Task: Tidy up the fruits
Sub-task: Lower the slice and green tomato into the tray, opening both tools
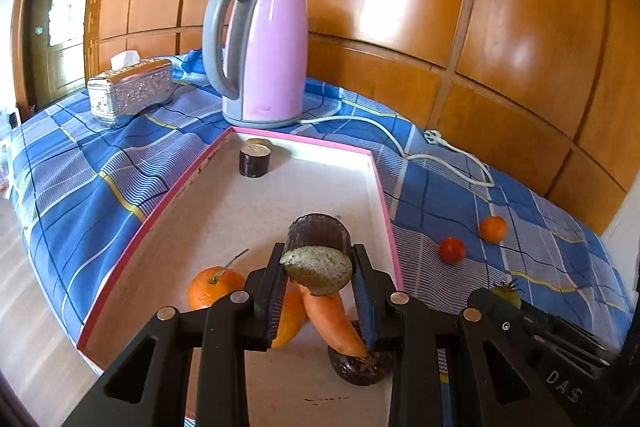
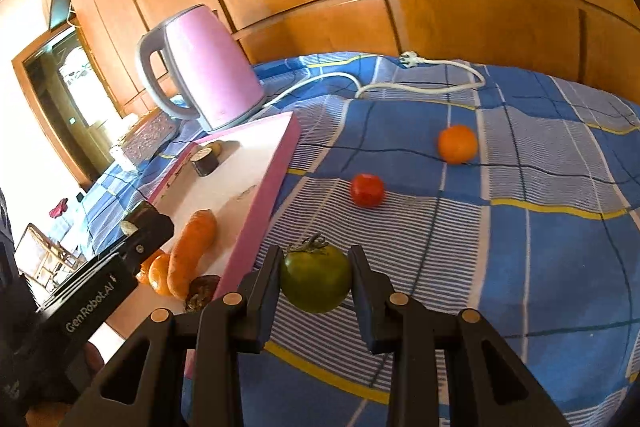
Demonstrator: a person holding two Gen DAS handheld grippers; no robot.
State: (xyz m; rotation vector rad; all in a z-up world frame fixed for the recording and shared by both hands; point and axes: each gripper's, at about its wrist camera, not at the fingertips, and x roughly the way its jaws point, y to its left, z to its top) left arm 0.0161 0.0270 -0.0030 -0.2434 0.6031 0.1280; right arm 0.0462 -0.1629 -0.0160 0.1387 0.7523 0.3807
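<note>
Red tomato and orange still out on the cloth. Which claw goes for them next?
Neither is free now. Likely right: the red tomato and orange lie ahead of the right claw, which must first drop its green tomato in the tray. The left claw holds an eggplant piece over the tray.

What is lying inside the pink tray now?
Inside the pink tray: a carrot, an orange, a dark eggplant piece at the far end, another near the carrot. The left tool covers part of the floor.
</note>
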